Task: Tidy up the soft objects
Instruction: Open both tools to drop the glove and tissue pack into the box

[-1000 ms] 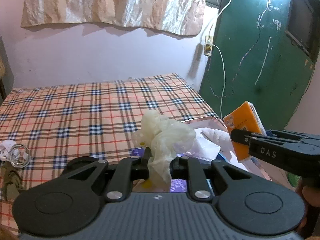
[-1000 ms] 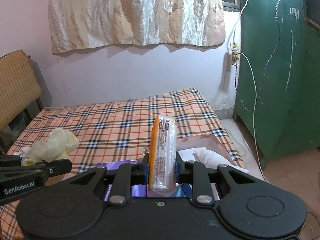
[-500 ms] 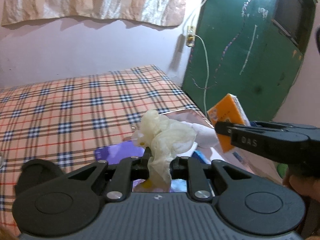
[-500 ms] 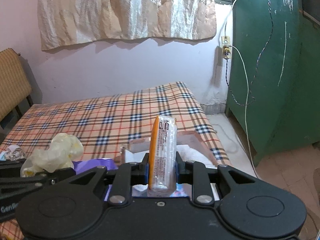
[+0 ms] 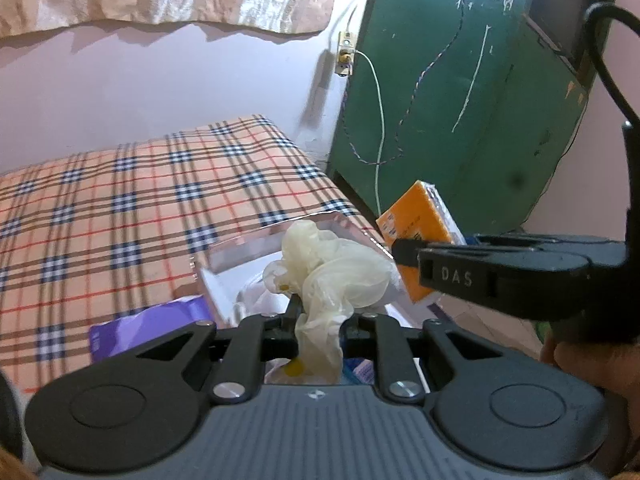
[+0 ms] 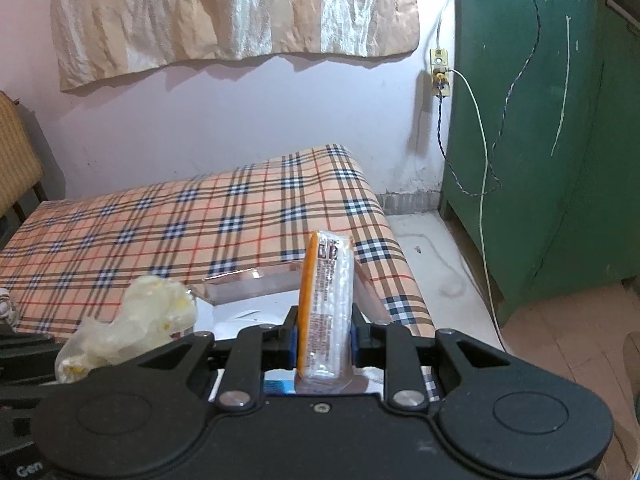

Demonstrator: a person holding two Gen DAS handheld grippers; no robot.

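My left gripper [image 5: 318, 316] is shut on a crumpled pale yellow glove [image 5: 332, 268] and holds it above a clear plastic box [image 5: 276, 240] at the bed's right edge. The glove also shows at the left of the right wrist view [image 6: 132, 320]. My right gripper [image 6: 324, 332] is shut on an orange wrapped sponge [image 6: 326, 304], held upright over the same box [image 6: 256, 284]. The sponge [image 5: 420, 236] and right gripper show at the right of the left wrist view, close beside the glove. White soft items lie inside the box.
A plaid-covered bed [image 6: 160, 232] fills the middle. A purple flat pack [image 5: 148, 328] lies next to the box. A green door [image 6: 540, 120] with a hanging cable stands right. A wicker chair [image 6: 16, 168] is far left.
Both grippers have moved right along the bed with their loads, from over the purple pack to over the clear box. The small items at the left have left the view.
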